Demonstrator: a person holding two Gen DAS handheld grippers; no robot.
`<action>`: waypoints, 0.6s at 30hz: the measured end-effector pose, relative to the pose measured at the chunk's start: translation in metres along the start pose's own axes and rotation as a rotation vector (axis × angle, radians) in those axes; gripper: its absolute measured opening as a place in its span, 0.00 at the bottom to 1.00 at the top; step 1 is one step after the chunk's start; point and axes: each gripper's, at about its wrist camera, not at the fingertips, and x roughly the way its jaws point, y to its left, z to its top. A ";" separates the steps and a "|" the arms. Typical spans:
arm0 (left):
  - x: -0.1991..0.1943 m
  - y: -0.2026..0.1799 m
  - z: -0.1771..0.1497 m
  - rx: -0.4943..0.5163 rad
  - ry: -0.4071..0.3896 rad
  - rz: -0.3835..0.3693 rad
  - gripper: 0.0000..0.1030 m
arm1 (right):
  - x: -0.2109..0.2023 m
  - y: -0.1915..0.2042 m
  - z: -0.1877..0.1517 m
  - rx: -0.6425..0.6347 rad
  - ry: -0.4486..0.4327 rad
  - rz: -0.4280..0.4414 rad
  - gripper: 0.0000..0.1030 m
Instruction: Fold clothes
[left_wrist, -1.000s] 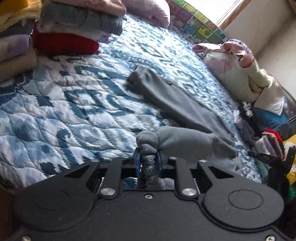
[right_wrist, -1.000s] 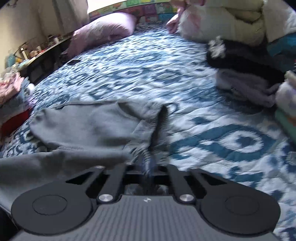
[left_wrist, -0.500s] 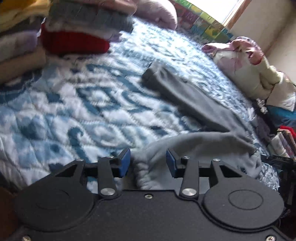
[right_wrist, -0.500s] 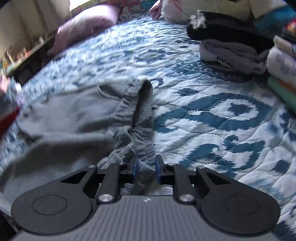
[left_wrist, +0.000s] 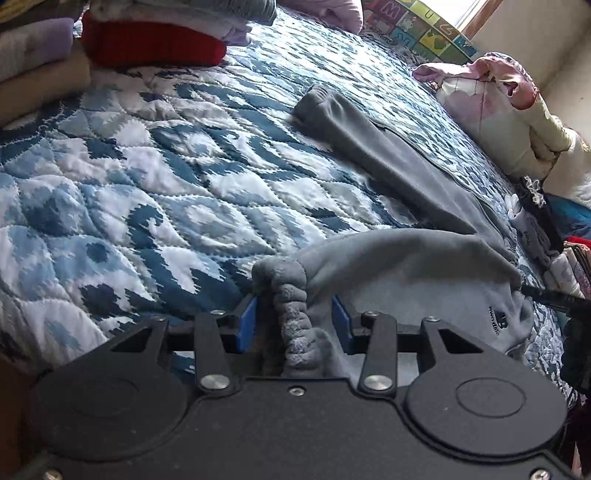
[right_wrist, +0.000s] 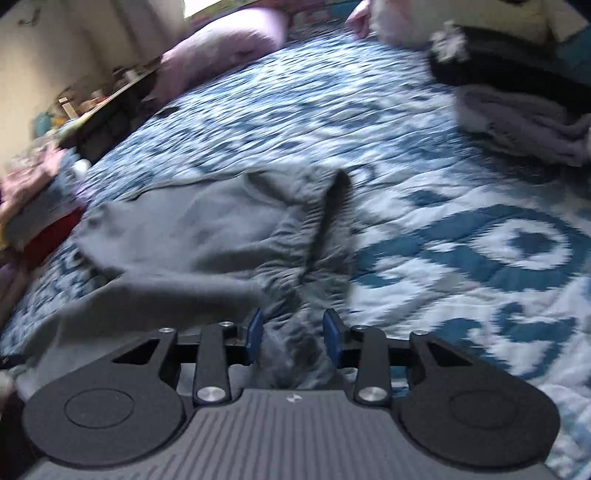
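Grey sweatpants (left_wrist: 388, 173) lie on a blue patterned quilt (left_wrist: 147, 192), legs spread toward one o'clock, barely folded. The left gripper (left_wrist: 294, 321) and right gripper (right_wrist: 291, 332) have just been opening; each stands apart around released bunched fabric.

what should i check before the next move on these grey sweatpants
1. left gripper let go of the cuff: ok, jaws have just opened, pads apart.
2. right gripper released the waistband: ok, jaws just opening, cloth loose between them.
3. grey sweatpants resting on the quilt: ok.
4. Legs laid flat and aligned: not ok, near leg bunched.
5. Waistband smooth: cannot tell, blurred.
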 end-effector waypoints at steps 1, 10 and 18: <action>0.001 0.000 0.000 0.000 0.002 -0.001 0.40 | 0.001 0.004 -0.001 -0.041 0.016 0.003 0.36; 0.009 -0.003 -0.001 0.017 0.012 0.019 0.40 | -0.003 -0.004 0.001 -0.110 0.045 0.029 0.34; -0.008 0.009 0.010 -0.099 -0.009 -0.084 0.11 | -0.037 0.015 0.002 -0.191 -0.060 0.037 0.06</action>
